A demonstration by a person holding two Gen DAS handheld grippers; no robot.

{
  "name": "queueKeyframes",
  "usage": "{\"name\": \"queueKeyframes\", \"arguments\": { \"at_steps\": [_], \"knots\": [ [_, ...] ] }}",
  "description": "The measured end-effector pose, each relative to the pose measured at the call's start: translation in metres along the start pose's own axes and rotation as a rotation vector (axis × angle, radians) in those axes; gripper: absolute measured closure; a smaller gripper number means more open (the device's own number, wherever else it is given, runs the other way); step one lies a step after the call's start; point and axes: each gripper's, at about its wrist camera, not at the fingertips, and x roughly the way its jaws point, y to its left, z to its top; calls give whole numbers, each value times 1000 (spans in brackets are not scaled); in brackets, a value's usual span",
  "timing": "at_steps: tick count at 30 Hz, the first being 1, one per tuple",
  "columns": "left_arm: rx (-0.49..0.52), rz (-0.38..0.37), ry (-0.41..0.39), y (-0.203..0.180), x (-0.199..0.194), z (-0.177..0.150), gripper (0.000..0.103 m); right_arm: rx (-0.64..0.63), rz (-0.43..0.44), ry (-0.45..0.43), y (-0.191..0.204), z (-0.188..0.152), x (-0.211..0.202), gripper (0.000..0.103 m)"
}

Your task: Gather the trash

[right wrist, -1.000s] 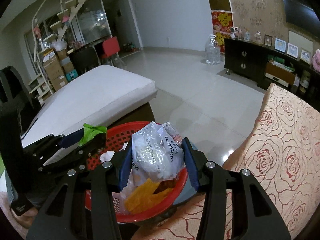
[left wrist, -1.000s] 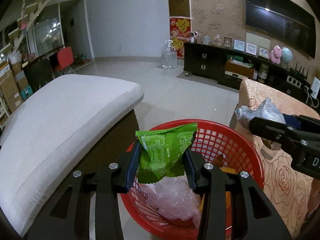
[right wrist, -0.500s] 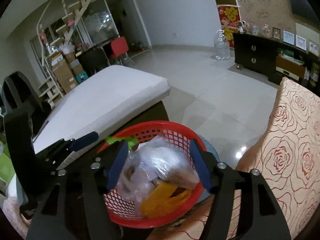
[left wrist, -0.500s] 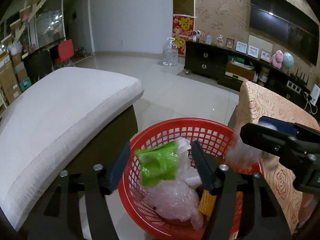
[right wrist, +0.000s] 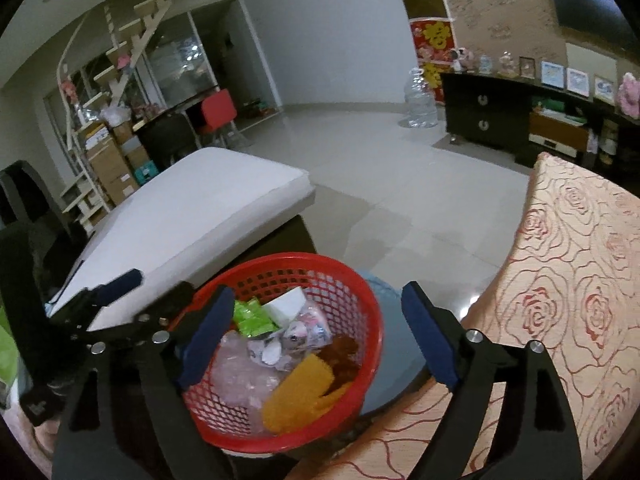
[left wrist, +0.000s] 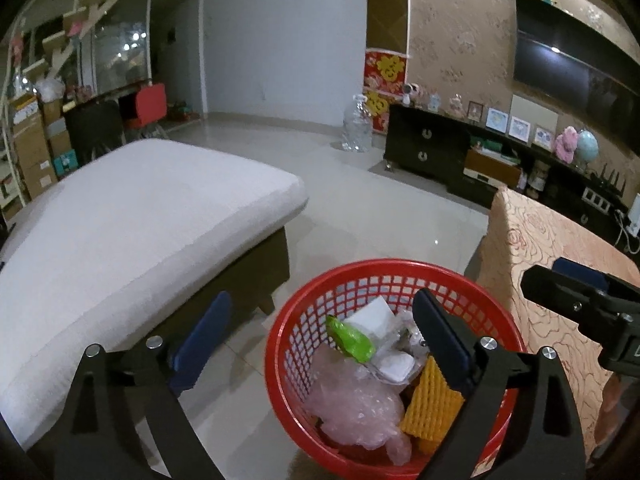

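A red mesh basket (left wrist: 404, 276) (right wrist: 348, 276) stands on the floor between the sofa and the table. In it lie a green snack wrapper (left wrist: 350, 340) (right wrist: 252, 316), a clear printed plastic bag (right wrist: 296, 336), pink bubble wrap (left wrist: 356, 404), a white box (left wrist: 374, 312) and yellow foam netting (left wrist: 430, 404) (right wrist: 300, 392). My left gripper (left wrist: 320, 344) is open and empty above the basket's left rim. My right gripper (right wrist: 318, 336) is open and empty above the basket. The right gripper also shows at the right edge of the left wrist view (left wrist: 584, 304).
A white cushioned sofa (left wrist: 120, 232) lies to the left. A table with a rose-patterned cloth (right wrist: 576, 288) stands to the right. A dark TV cabinet (left wrist: 460, 160) and a water jug (left wrist: 356, 128) stand across the tiled floor.
Both grippers opened and rose. The green wrapper dropped from the left one and the plastic bag from the right one into the basket.
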Motion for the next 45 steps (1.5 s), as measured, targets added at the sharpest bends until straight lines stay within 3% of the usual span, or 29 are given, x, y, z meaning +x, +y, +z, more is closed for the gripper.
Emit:
{"name": "queueKeyframes", "arguments": {
  "at_steps": [10, 26, 34, 45],
  "knots": [
    [69, 43, -93, -8, -27, -2, 10, -98, -90, -66, 11, -14, -12, 7],
    [68, 35, -142, -5, -66, -21, 8, -108, -126, -125, 17, -45, -65, 7],
    [54, 26, -181, 1, -84, -33, 8, -122, -137, -120, 32, -64, -68, 7],
    [54, 22, -190, 0, -85, -34, 8, -116, -157, -131, 34, -63, -66, 7]
  ]
}}
